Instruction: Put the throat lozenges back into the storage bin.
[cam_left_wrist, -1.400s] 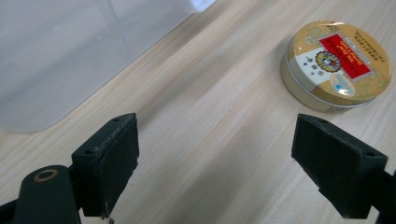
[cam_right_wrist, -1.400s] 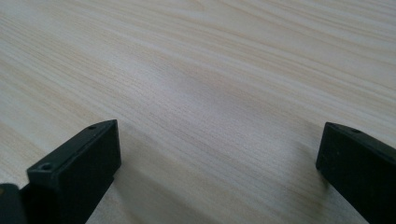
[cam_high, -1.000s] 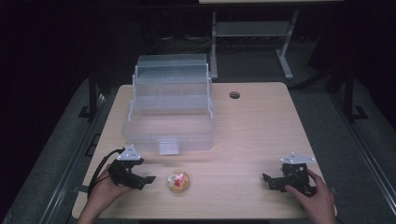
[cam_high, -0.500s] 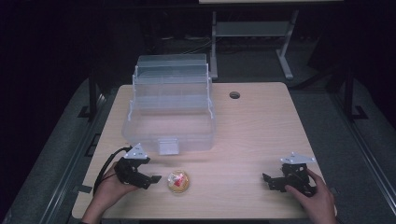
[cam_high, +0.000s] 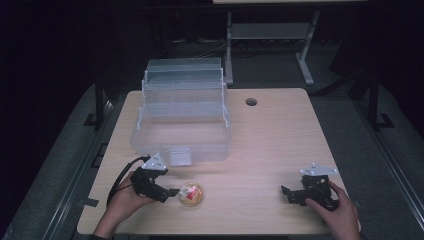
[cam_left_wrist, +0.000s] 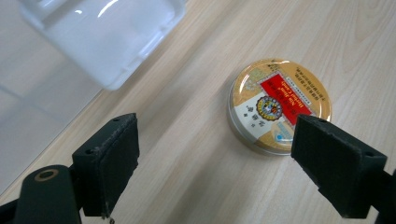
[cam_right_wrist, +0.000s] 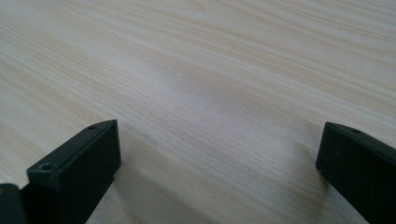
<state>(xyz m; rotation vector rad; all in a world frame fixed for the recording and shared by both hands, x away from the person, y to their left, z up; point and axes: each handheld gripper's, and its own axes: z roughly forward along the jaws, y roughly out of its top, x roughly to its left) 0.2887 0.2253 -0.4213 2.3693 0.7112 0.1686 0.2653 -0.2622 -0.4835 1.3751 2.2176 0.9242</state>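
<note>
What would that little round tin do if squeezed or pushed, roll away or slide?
The round tin lies flat on its base, so it would probably slide, not roll. Its low, stiff-looking wall should resist squeezing. The smooth curved side may slip between the left hand-held gripper's flat pads.

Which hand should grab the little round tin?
The left. Its gripper is right beside the tin, fingers open, with the tin just ahead of them. The right gripper sits far across the table, facing bare wood.

Round gold-lidded tin (cam_left_wrist: 279, 105) flat on table, near clear box (cam_high: 181, 117), possibly unopened.
</note>
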